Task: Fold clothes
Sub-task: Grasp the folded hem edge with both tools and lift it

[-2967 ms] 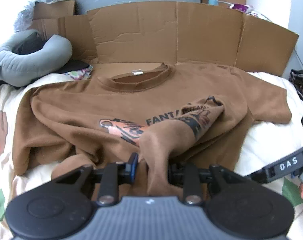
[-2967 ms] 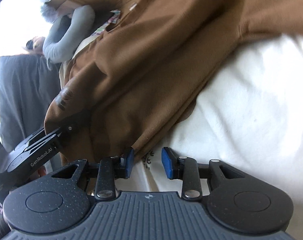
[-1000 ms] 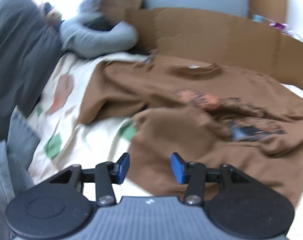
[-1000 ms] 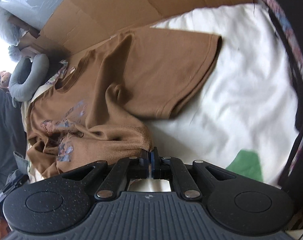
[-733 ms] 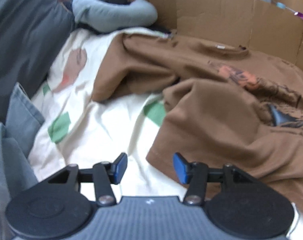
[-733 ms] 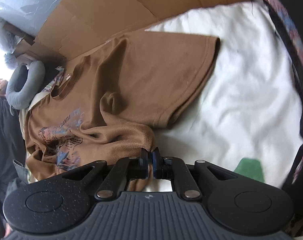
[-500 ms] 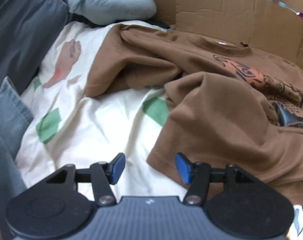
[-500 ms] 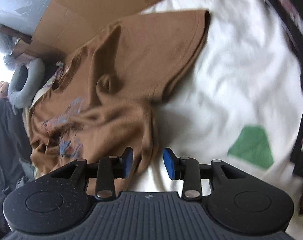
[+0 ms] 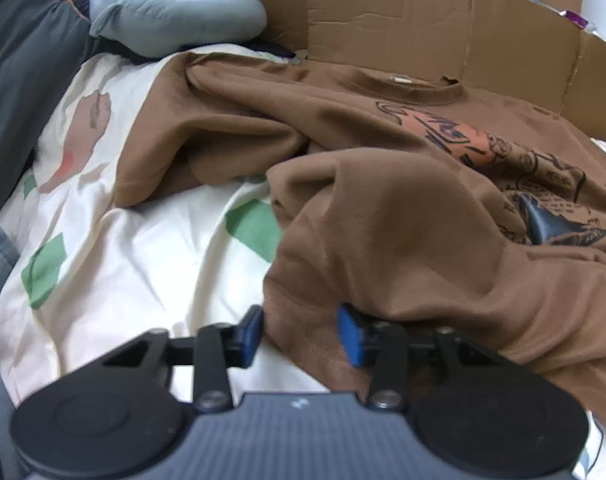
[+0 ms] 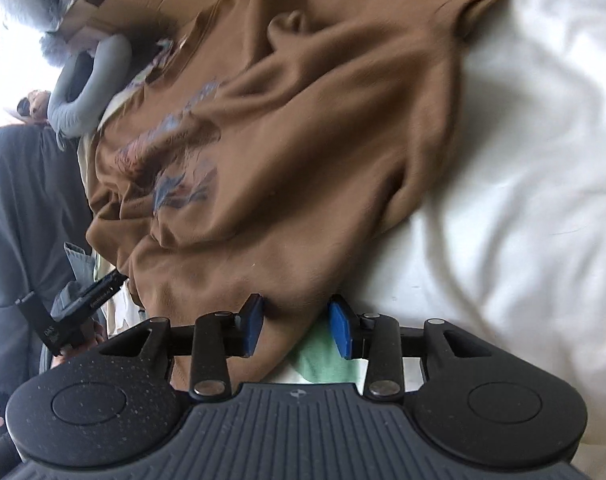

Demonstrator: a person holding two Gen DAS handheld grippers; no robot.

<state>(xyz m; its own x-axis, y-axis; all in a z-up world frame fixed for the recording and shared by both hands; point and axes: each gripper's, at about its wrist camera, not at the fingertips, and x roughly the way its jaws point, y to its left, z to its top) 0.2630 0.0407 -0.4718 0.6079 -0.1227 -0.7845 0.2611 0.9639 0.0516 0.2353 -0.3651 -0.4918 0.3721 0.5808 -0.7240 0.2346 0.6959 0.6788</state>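
Closest in, the left gripper (image 9: pixel 299 330) has its 2 blue pads either side of the bottom hem of the brown T-shirt (image 9: pixel 383 216), at the corner nearest the person. Its jaws are closing with cloth between them, but a gap shows at the left pad, so the hem is not yet pinched. The right gripper (image 10: pixel 297 330) sits at the other near corner of the same hem. Its jaws are opening, the cloth edge lies against the left pad only, and a green patch of the bedsheet (image 10: pixel 503 160) shows in front of the right pad; it grips nothing.

Beyond the pads, the shirt lies on the cream sheet in a bunched heap, its lower part thrown up over the printed chest, 1 sleeve spread out to the side. The collar points away toward the cardboard sheet (image 9: pixel 423 20) at the far edge, with a grey neck pillow (image 9: pixel 175 20) in the far corner.

This looks like the start of a fold: taking hold of both hem corners. Next, both grippers likely need to clamp the hem firmly, then pull it toward the person to flatten the body before any fold.
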